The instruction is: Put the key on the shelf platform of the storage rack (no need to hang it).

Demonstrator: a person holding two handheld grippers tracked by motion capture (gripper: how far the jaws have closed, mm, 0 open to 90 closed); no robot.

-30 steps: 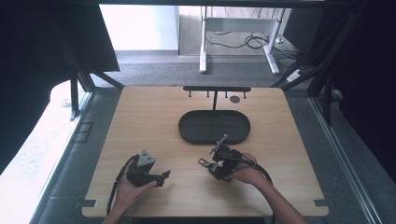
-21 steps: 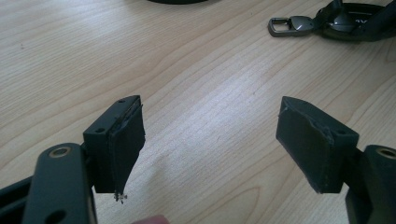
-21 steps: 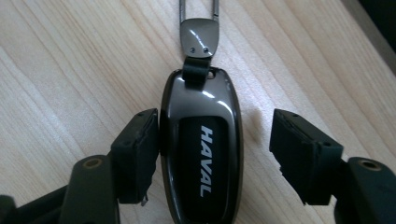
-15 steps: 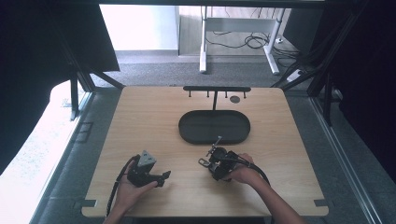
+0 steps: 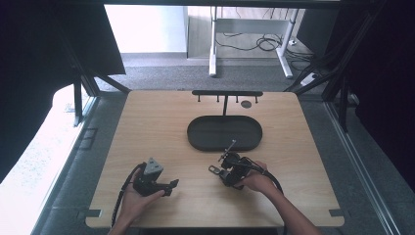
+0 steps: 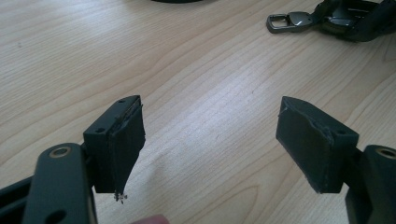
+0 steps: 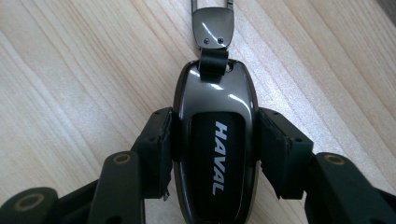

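Two grippers, left (image 5: 172, 185) and right (image 5: 219, 169), one key fob (image 7: 215, 144), one oval tray (image 5: 224, 133), one hook rack (image 5: 227, 93).

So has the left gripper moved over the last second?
No. In the high view the left gripper sits at the same spot near the table's front edge, equally far from the black tray as before.

One readable word: "HAVAL".

In the right gripper view the white letters HAVAL stand on the black panel of the dark glossy key fob (image 7: 215, 149), running along its length between the two jaws of the right gripper (image 7: 215, 156), which press its sides.
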